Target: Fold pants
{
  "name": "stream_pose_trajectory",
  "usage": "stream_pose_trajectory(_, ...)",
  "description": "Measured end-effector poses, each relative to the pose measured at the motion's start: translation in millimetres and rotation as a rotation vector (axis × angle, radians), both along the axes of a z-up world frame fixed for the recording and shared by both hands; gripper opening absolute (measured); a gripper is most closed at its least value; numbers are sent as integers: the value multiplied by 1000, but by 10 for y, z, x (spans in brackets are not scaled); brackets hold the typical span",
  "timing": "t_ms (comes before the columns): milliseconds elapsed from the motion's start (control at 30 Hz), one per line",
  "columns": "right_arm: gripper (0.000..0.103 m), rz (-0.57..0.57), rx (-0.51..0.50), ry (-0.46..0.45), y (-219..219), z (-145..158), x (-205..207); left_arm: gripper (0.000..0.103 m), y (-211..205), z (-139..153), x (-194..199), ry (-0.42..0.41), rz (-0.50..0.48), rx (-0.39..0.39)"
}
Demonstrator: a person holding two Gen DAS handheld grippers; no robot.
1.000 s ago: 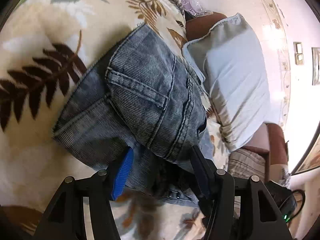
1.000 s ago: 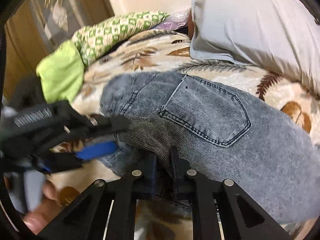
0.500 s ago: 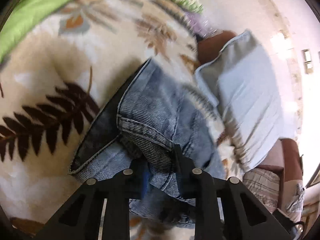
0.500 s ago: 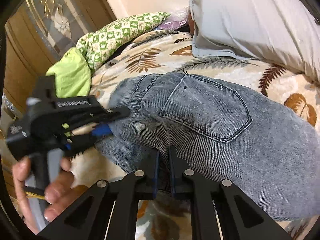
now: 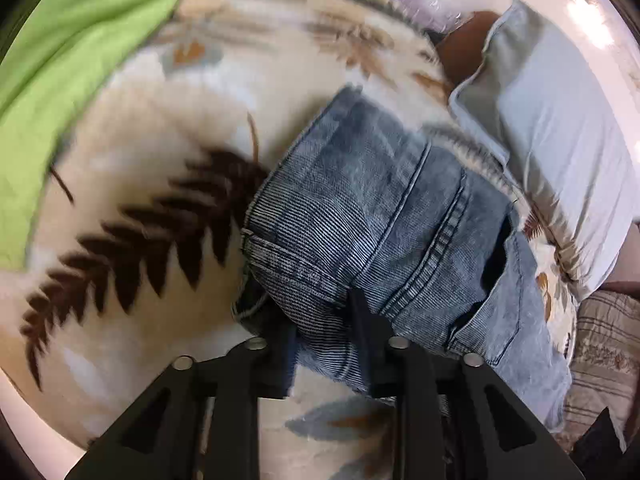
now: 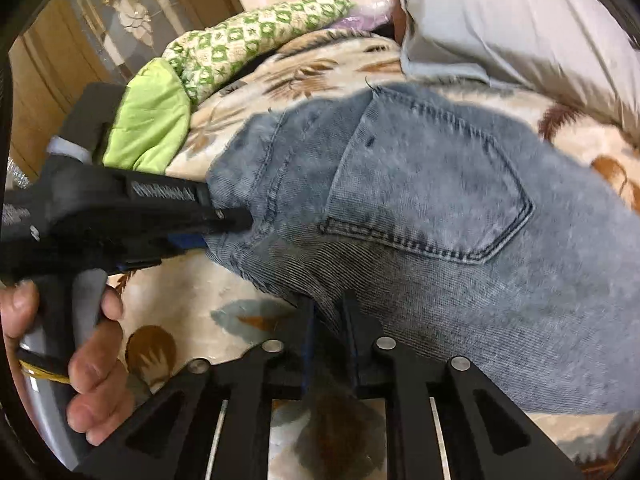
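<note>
The pants (image 5: 372, 216) are grey-blue jeans, folded into a thick bundle on a leaf-patterned blanket (image 5: 132, 184). A back pocket faces up in the right wrist view (image 6: 432, 196). My left gripper (image 5: 324, 316) is shut on the near edge of the bundle, with denim pinched between its fingers. It also shows in the right wrist view (image 6: 224, 228), gripping the bundle's left end. My right gripper (image 6: 328, 312) is shut on the bundle's near folded edge. The bundle looks lifted a little off the blanket.
A grey pillow (image 5: 560, 136) lies just right of the jeans, also seen in the right wrist view (image 6: 520, 20). A lime green cloth (image 5: 68, 64) and a green-checked quilt (image 6: 256, 40) lie at the blanket's far left. A wooden cabinet (image 6: 80, 48) stands behind.
My left gripper has closed on the jeans' edge from open. Both grippers have drawn the bundle up and closer. The right gripper has stayed shut on the fold.
</note>
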State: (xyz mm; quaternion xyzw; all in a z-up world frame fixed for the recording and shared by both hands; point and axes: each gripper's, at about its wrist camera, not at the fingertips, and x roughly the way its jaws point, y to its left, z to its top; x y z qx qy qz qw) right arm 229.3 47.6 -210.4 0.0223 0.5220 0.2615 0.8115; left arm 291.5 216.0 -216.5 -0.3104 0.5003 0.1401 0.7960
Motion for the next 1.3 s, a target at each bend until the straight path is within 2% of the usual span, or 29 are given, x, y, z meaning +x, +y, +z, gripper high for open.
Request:
stream_pose_trajectory(33,24,-8,18,0,-27,25,-8,40,-49,60,14,-4,-10,59)
stream_pose_trajectory(67,42,-27,50,12,-93,95,-17,47,-117,122,11,-6,-16,123)
stream_pose_trajectory(133,65,-64,84,16,-243,227,-68,51,-272,235,-26,-20,-28,235)
stream_pose_trajectory(200,65,-116,111,-25,-505,467,-200,50,-455,322,-104,-27,-54,322)
stream_pose_trajectory(267,67,-152,136,-48,-757,643,-320,52,-692,435,-247,-82,-105,375)
stream_pose_trajectory(400,72,-249,141,-91,-1352,888,-587,59,-1133,588,-591,-205,-202,303)
stream_pose_trajectory(467,72,-304,134,-97,-1660,921,-707,71,-1487,659,-717,-243,-266,310)
stream_pose_trajectory(600,72,-413,154,-86,-2211,920,-889,72,-2152,708,-759,-270,-443,280)
stream_pose_trajectory(700,72,-473,186,-84,-2589,956,-987,71,-2478,763,-646,-281,-507,327)
stream_pose_trajectory(767,72,-518,180,-104,-2815,1033,-1033,72,-2680,830,-644,-297,-524,305)
stream_pose_trajectory(800,72,-547,182,-114,-2934,1074,-1033,72,-2788,858,-655,-317,-536,292)
stream_pose_trajectory(933,72,-648,154,-111,-3317,1158,-814,71,-2971,918,-643,-296,-634,304)
stream_pose_trajectory(1000,72,-703,160,-135,-3566,1275,-676,71,-3018,1006,-664,-317,-681,314)
stream_pose_trajectory(1100,72,-785,107,-135,-3906,1330,-483,72,-3153,1092,-587,-350,-746,346)
stream_pose_trajectory(1200,73,-850,91,-122,-4171,1260,-366,71,-3406,979,-350,-328,-810,345)
stream_pose_trajectory(1300,73,-882,146,-103,-4459,1028,-355,70,-3724,783,-84,-275,-882,326)
